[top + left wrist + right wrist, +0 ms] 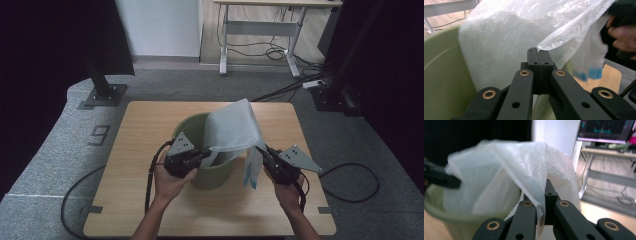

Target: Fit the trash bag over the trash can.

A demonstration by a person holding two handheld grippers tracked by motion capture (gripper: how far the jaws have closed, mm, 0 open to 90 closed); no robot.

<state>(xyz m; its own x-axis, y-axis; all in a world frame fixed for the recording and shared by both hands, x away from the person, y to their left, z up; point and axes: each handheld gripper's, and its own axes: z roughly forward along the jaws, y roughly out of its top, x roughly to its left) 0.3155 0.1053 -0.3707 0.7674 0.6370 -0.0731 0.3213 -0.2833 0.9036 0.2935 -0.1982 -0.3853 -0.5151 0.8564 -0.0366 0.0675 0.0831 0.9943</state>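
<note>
Fingers (534, 56) of my left gripper (206, 154) are pressed flat together on the bag's (234, 127) edge — my right gripper (261, 149) is clamped on its other side, film caught between the jaws. On the table (140, 130), the green bin (187, 127) sits near center; the bag hangs over its rim at about three o'clock — blue ties (251, 181) dangling below.

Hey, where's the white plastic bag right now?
In the high view the bag is held up over the green bin at the table's middle, pinched between the left hand-held gripper and the right hand-held gripper.
</note>
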